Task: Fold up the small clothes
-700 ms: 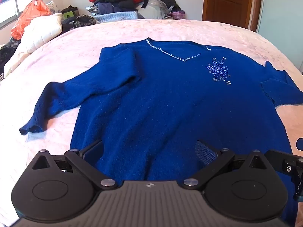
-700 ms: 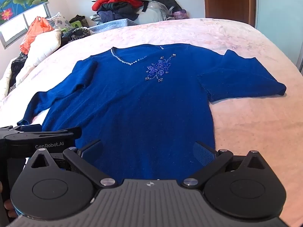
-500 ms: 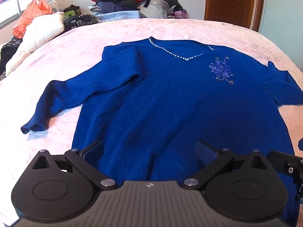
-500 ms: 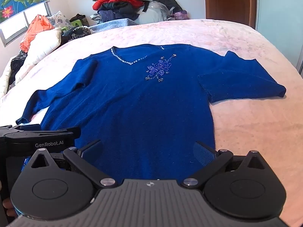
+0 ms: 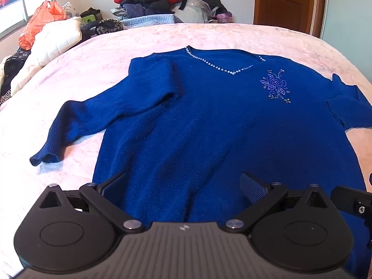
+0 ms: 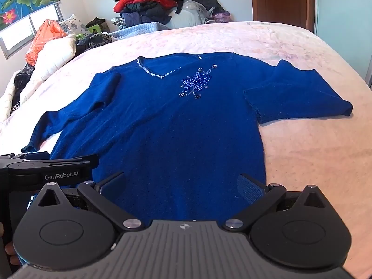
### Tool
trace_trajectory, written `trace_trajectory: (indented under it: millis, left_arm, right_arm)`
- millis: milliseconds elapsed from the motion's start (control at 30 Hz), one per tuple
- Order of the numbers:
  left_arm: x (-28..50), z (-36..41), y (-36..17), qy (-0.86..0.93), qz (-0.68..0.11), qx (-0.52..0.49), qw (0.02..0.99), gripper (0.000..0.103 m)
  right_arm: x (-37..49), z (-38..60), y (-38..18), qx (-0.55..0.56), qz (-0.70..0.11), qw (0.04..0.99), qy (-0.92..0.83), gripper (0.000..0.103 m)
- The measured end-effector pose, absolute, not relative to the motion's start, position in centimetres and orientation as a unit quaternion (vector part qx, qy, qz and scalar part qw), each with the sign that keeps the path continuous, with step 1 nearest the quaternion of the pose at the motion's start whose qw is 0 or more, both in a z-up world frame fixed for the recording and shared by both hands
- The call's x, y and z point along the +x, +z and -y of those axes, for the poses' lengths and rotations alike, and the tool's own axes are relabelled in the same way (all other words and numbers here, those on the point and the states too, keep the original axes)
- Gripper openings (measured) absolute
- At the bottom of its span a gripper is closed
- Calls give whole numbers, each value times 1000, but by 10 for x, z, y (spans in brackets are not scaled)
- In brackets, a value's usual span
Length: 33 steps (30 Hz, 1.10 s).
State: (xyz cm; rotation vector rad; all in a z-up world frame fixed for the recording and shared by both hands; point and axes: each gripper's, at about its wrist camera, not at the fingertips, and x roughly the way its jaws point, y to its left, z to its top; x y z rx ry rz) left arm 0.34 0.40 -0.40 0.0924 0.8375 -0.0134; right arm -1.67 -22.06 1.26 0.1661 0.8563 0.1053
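A blue sweater (image 5: 197, 121) with a beaded V-neck and a beaded flower lies flat, front up, on the pink bedspread (image 5: 232, 37); it also shows in the right wrist view (image 6: 176, 127). Its long left sleeve (image 5: 93, 121) trails out to the left. The right sleeve (image 6: 295, 95) is folded short on the right. My left gripper (image 5: 183, 186) is open and empty above the hem. My right gripper (image 6: 181, 186) is open and empty above the hem, right of the left gripper's body (image 6: 46, 169).
A heap of clothes (image 5: 158, 2) lies at the bed's far end. A white duvet (image 5: 51, 46) and an orange bag (image 5: 39, 23) lie at the far left. A wooden door (image 5: 286, 2) stands at the back right.
Both grippers have drawn back and risen slightly; the sweater sits a little lower in both views. The sweater itself has not moved. Both jaws stay open.
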Motion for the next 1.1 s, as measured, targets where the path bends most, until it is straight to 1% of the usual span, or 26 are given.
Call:
trace_trajectory:
  millis: [1100]
  left_arm:
    - [6,-4,-4,8,-408,38,912,103]
  right_arm:
    - [-17,219,13,85,-414,905,54,103]
